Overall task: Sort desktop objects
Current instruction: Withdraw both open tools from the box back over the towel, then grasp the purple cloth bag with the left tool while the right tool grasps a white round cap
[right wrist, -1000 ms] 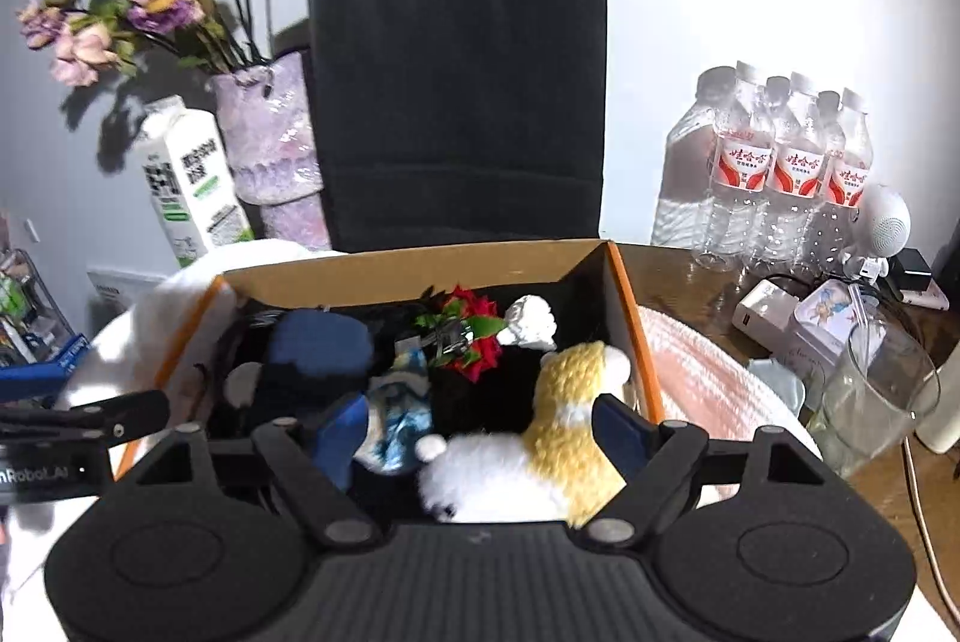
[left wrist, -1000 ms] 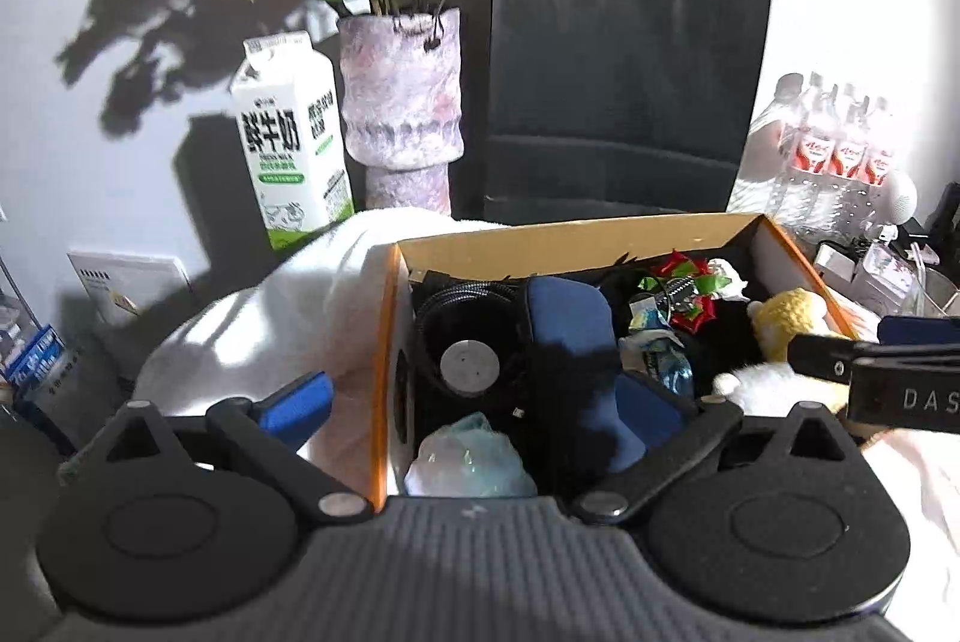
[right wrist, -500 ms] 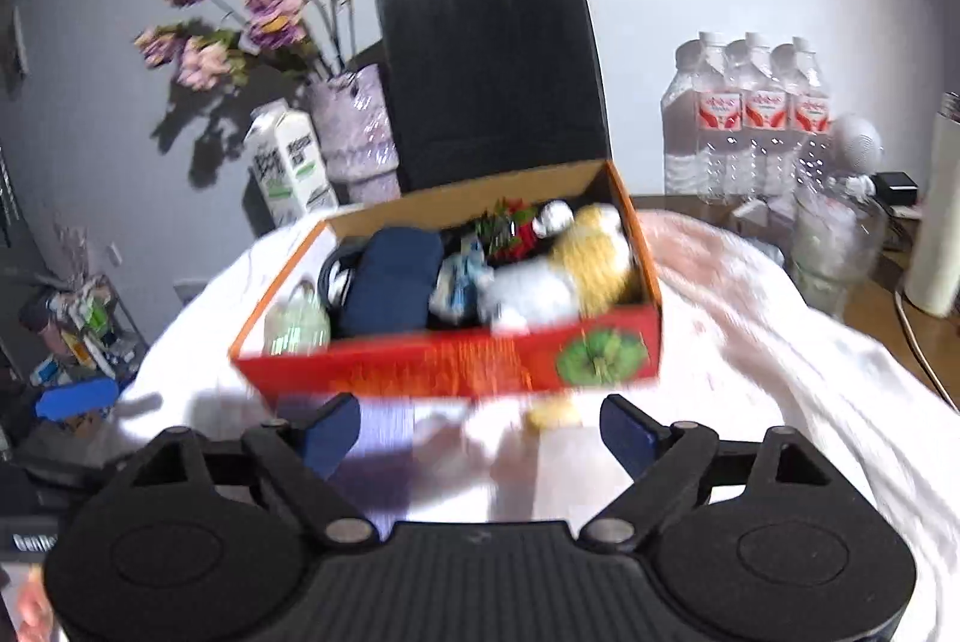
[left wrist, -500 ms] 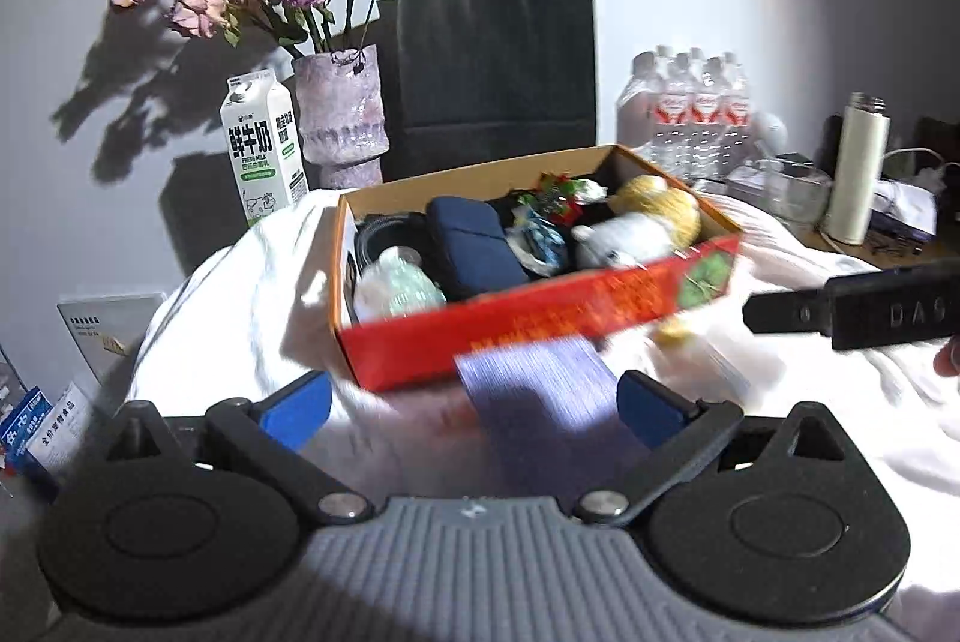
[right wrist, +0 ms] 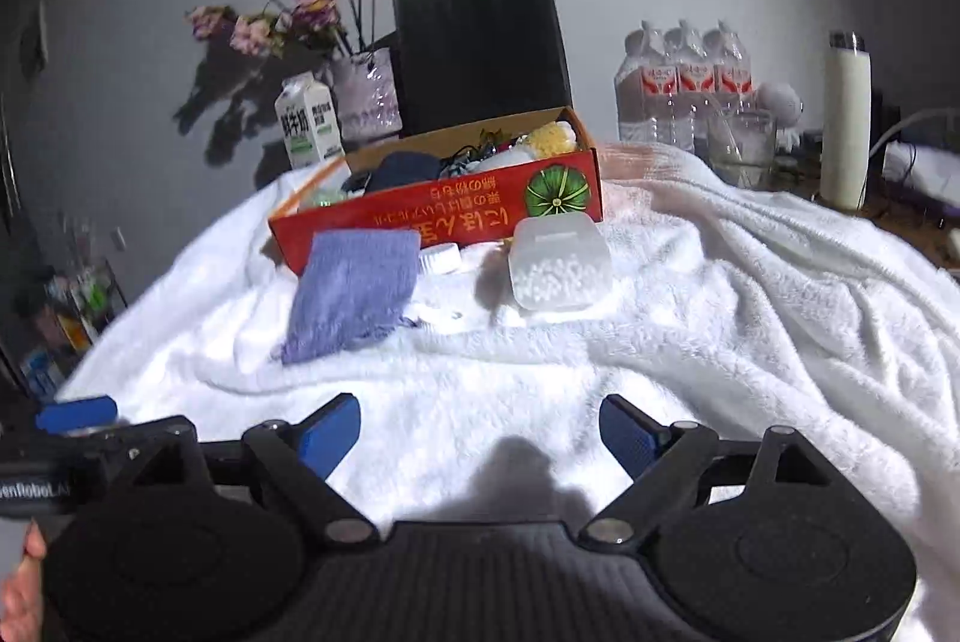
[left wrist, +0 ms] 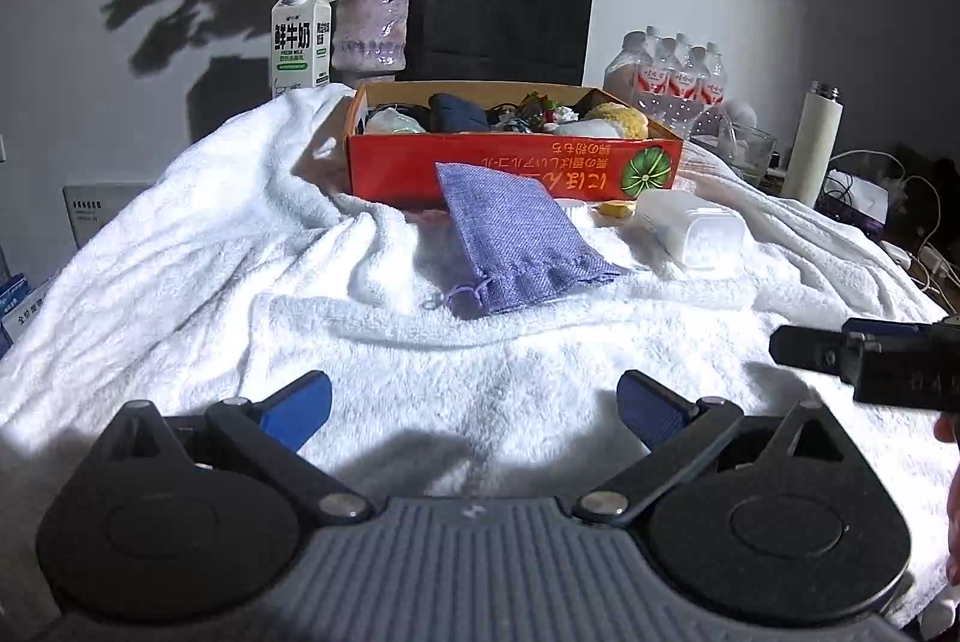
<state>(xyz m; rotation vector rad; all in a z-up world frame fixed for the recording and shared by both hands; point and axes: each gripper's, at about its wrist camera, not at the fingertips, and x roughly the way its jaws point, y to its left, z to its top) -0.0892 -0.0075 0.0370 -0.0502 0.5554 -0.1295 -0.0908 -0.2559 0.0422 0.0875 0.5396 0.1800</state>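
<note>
Both the left gripper [left wrist: 474, 405] and right gripper [right wrist: 480, 426] are held with fingers apart and empty, well short of the purple pouch [left wrist: 516, 240], presumably awaiting sorting into the red box [left wrist: 510, 162].

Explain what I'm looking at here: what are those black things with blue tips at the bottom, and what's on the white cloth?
There is no robot here. A person holds a pair of hand-held tongs in each hand, and a wide-angle camera on each looks forward along its two blue-tipped fingers. One picture is from the left tongs, the other from the right tongs. Both are open and hold nothing.

Ahead lies a white towel. On it sits a red box already filled with small things. In front of the box lie a purple pouch that leans on it, a clear tub of white beads on its side, a white cap and a small yellow piece.

Behind stand a milk carton, a vase of flowers, a black bag and water bottles.
</note>
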